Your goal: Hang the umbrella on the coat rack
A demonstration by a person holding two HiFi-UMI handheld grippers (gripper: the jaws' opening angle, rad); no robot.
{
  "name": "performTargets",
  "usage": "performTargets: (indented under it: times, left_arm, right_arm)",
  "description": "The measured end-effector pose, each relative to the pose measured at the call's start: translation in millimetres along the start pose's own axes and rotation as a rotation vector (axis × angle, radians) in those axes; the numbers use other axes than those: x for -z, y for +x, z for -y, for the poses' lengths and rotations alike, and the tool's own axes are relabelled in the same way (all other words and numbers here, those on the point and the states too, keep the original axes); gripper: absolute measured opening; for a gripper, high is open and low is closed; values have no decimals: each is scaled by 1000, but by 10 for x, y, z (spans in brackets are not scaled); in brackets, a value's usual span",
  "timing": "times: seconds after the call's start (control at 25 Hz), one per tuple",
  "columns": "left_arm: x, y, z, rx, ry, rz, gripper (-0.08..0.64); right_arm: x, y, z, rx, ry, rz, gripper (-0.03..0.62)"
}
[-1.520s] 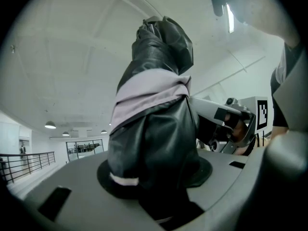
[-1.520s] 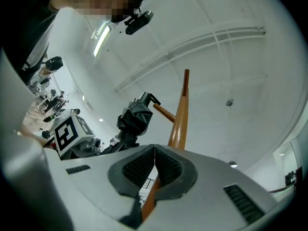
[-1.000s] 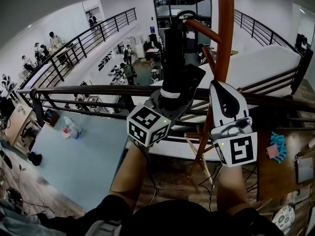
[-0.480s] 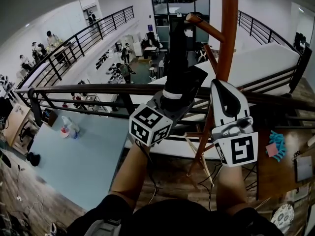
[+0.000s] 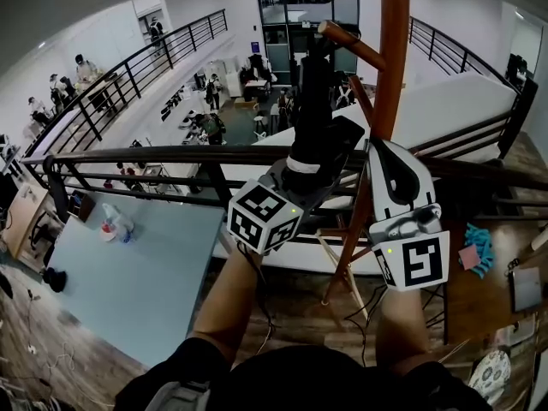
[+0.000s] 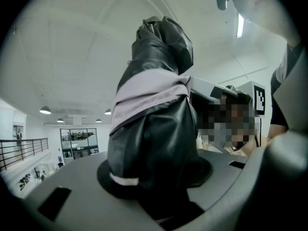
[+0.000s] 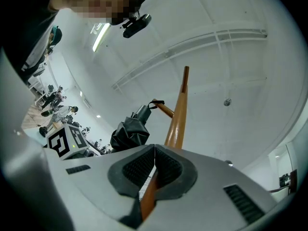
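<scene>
One lift: left gripper (image 5: 297, 166), clamped on the umbrella (image 5: 310, 101), should seat its strap (image 7: 156, 102) over the peg (image 5: 351, 45) ahead; right gripper (image 5: 387, 157) closed, empty.

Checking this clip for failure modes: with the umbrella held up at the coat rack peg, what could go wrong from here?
1. The strap seems to sit right at the peg tip; if the left gripper lets go now, the umbrella may drop.
2. It could fall past the railing toward people below.
3. The right gripper, jaws together, does not clamp the coat rack pole, so it may rock.
</scene>
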State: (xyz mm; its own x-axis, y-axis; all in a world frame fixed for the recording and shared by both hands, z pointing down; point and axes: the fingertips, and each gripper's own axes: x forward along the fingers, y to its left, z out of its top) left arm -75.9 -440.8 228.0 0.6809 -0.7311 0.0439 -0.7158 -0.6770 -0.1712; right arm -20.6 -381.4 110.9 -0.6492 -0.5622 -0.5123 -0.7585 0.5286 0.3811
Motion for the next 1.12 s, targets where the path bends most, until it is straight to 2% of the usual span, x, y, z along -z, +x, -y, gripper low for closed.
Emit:
performTargets:
  times: [0.36, 1.12]
  left_arm:
    - [51, 130, 185, 40, 2, -20, 201]
    - [182, 253, 395, 67, -23, -46, 201]
  right_arm:
    - [-44, -137, 116, 25, -22, -16, 31]
    - [-5, -362, 209, 47, -20, -52, 31]
